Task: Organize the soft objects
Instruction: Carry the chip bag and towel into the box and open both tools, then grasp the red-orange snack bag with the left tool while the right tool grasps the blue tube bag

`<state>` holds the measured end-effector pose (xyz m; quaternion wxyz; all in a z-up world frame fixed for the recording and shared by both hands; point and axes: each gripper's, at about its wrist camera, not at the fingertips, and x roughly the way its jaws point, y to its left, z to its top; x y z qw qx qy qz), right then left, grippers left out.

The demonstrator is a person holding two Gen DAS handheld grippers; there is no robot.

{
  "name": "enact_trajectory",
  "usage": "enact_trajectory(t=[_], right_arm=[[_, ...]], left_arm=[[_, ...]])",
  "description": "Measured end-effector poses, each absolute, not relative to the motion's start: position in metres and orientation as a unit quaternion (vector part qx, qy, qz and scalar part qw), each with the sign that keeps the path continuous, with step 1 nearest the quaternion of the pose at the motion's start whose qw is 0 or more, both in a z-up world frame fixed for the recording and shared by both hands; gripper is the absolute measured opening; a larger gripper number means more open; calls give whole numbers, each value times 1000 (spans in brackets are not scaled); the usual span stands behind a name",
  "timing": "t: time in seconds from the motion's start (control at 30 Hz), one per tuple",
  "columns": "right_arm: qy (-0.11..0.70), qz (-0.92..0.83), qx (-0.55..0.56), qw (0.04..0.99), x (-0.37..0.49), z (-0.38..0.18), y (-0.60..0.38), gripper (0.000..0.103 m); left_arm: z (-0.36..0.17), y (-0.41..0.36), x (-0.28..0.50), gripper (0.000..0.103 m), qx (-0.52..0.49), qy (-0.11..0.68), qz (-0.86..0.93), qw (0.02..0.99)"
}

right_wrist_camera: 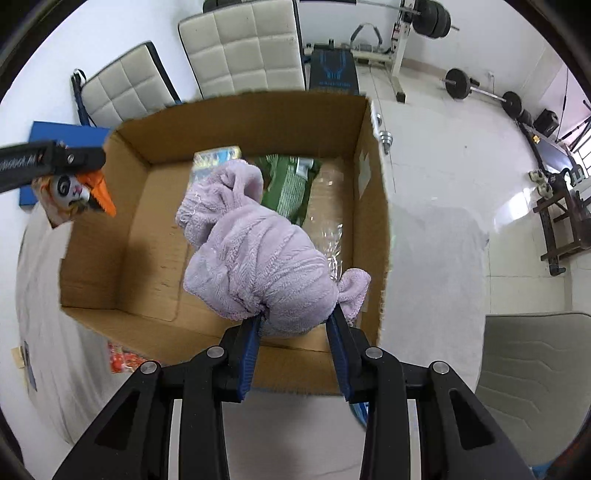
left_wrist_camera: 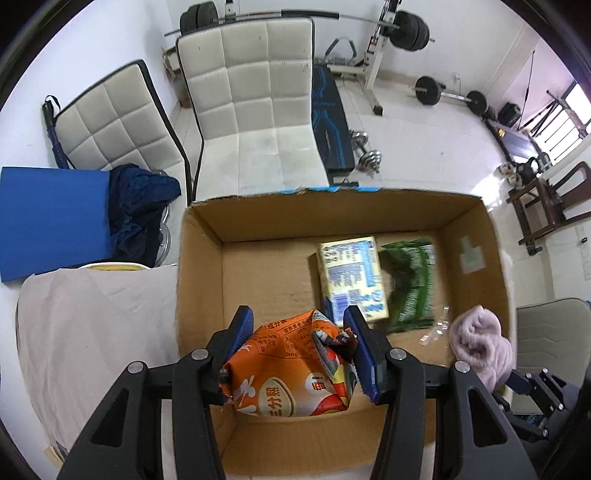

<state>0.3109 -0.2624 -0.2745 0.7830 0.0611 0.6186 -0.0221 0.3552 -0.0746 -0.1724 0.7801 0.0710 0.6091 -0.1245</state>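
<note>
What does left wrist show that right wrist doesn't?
Left wrist only: the print on the orange snack bag with the left gripper shut on it, a dark blue garment on the chair to the left, and the full face of the yellow packet.

Right wrist only: the right gripper shut on the lilac towel, and a red patterned item outside the box's near wall.

Both: the cardboard box, the green packet, the towel, the snack bag, the white padded chairs and the barbell rack.
</note>
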Motion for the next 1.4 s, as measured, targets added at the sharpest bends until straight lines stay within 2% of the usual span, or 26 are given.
enact_trajectory(t=[0.23,0.33,0.43,0.5,0.67,0.7,0.73,0.8,0.83,0.87,0.93,1.0,1.4], right_arm=[[644,-20,49,763,320,-309,-257,37],[654,-21,47,755,323,-319,-258,39],[664,-19,57,745,326,-322,-260,45],[663,-18,61,746,327,-320,-260,58],[656,-16,75,751,328,-308,-259,60],[654,-17,77,752,328,-305,-259,64],[653,-18,78,753,327,-301,-258,67],[649,-18,87,756,326,-298,-258,86],[647,-20,93,757,326,-296,-259,90],[644,-19,99,758,324,-293,-259,94],[639,-23,103,762,322,-289,-259,95],[636,-24,103,764,318,-285,-257,103],[616,-52,89,781,280,-243,-247,103]], left_arm=[[-212,-77,374,49,80,633,-125,760],[-220,-78,380,54,83,635,-123,758],[-222,-74,388,56,69,643,-113,755],[-221,-72,393,56,58,646,-112,753],[-205,-68,393,56,46,637,-109,762],[-203,-66,393,57,44,634,-110,764],[-198,-65,391,59,43,632,-109,766],[-189,-62,383,76,35,626,-112,771],[-186,-60,379,80,32,623,-112,773],[-180,-58,372,87,30,619,-112,777],[-174,-56,361,93,31,614,-111,781],[-167,-54,345,97,30,609,-109,785],[-113,-45,249,97,31,541,-88,836]])
